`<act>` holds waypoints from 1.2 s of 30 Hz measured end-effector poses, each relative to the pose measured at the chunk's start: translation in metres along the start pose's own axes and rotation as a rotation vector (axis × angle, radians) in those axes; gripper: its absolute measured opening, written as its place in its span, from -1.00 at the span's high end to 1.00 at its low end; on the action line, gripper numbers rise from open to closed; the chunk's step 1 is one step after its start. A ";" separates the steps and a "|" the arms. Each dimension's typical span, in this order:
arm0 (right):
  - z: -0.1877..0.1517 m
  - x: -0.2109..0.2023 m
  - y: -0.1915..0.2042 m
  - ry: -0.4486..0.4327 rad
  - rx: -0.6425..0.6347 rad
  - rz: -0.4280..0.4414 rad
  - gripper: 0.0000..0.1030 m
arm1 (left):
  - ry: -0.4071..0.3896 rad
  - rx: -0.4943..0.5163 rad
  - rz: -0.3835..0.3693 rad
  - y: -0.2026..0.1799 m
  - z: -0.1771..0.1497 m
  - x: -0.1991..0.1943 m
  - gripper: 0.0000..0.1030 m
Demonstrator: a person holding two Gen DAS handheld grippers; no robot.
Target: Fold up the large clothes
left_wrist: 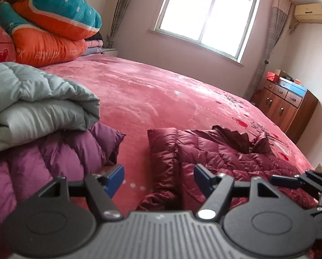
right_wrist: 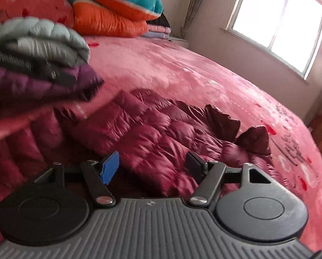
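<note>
pink plush bedding (left_wrist: 161,90) printed with red hearts covered a wide bed that filled most of both views, with a bright window (left_wrist: 208,15) on the far wall and a wooden cabinet (left_wrist: 284,105) at the far right. near the head of the bed, far left, an orange and teal quilt (left_wrist: 53,21) lay heaped on the pink cover. closer on the left, a folded pale grey down jacket (left_wrist: 35,99) rested on top of a folded purple down jacket (left_wrist: 53,157); in the right wrist view this stack looked blurred.

a maroon quilted down jacket (right_wrist: 156,133) lay spread on the bedding near the front edge, right of the stack and apart from it, its dark collar (right_wrist: 223,118) rumpled and standing up toward the far right.

the left gripper (left_wrist: 158,178) hung above the bed with its jaws spread, nothing between its blue pads (left_wrist: 115,179); pink bedding and the maroon jacket's left edge showed through the gap. the right gripper (right_wrist: 153,168) hovered over the maroon jacket with its jaws spread wide and nothing pinched, and its black tip could also be seen at the right edge of the left wrist view.
</note>
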State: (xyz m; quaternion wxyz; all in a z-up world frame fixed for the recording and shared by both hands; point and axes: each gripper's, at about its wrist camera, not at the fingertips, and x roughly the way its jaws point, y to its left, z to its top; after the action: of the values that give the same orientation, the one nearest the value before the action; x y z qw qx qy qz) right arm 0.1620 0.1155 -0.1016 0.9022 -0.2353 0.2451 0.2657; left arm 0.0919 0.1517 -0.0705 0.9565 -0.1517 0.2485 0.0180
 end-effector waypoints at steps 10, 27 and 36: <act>-0.023 0.053 0.026 0.015 -0.019 -0.084 -0.20 | 0.006 -0.013 -0.005 0.005 0.000 0.003 -0.38; 0.001 0.057 0.002 -0.064 0.269 -0.095 -0.72 | -0.002 0.058 -0.051 -0.009 -0.003 0.001 -0.38; -0.058 -0.042 -0.087 -0.091 0.430 -0.273 -0.91 | -0.003 0.172 -0.138 -0.057 -0.010 0.004 -0.32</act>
State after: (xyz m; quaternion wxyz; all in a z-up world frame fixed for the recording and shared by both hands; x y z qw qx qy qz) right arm 0.1647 0.0032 -0.0969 0.9692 -0.0565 0.2209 0.0936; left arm 0.0973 0.0940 -0.0649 0.9654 -0.0857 0.2366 -0.0689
